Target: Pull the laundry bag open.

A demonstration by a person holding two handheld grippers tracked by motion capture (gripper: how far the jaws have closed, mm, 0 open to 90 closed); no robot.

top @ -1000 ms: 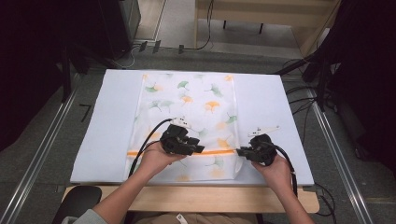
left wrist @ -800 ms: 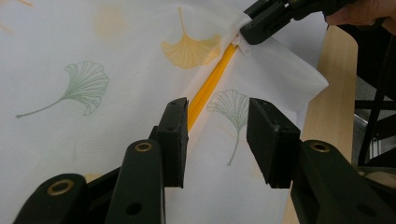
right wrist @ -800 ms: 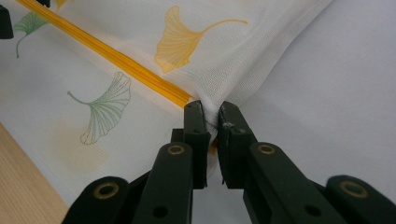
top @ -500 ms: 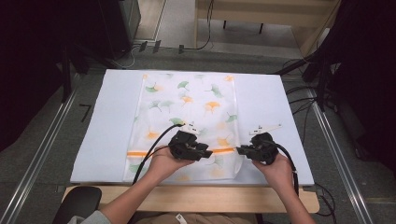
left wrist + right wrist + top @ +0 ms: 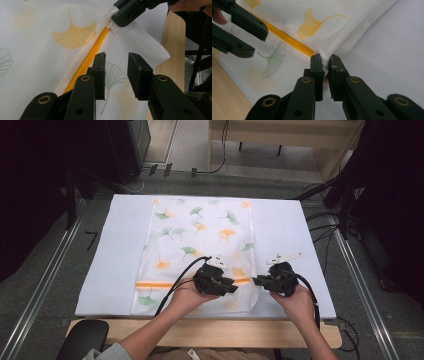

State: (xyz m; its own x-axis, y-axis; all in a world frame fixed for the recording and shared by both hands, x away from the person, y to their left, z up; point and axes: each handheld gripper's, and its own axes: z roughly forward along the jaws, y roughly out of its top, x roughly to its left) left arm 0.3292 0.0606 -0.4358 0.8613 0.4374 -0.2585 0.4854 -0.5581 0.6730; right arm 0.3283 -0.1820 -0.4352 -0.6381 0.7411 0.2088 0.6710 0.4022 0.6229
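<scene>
A white mesh bag (image 5: 200, 240) printed with ginkgo leaves lies flat on the white mat, an orange zipper (image 5: 155, 284) running across its near end. My right gripper (image 5: 325, 58) is shut on the bag's right edge, where the zipper (image 5: 287, 38) ends. In the left gripper view, the white zipper pull (image 5: 113, 26) sits just under the right gripper's jaws. My left gripper (image 5: 116, 58) is open just above the bag, beside the zipper (image 5: 85, 62), a short way from the right gripper. In the high view the left gripper (image 5: 234, 288) and the right gripper (image 5: 256, 281) nearly meet.
The white mat (image 5: 110, 250) covers most of the table, with a wooden edge (image 5: 225, 332) at the front. Cables (image 5: 320, 225) lie on the floor to the right, and metal rails (image 5: 45, 275) run along both sides. A black chair part (image 5: 82, 340) is at bottom left.
My left gripper has slid right along the zipper line, towards the right gripper. The right gripper has stayed at the bag's edge.
</scene>
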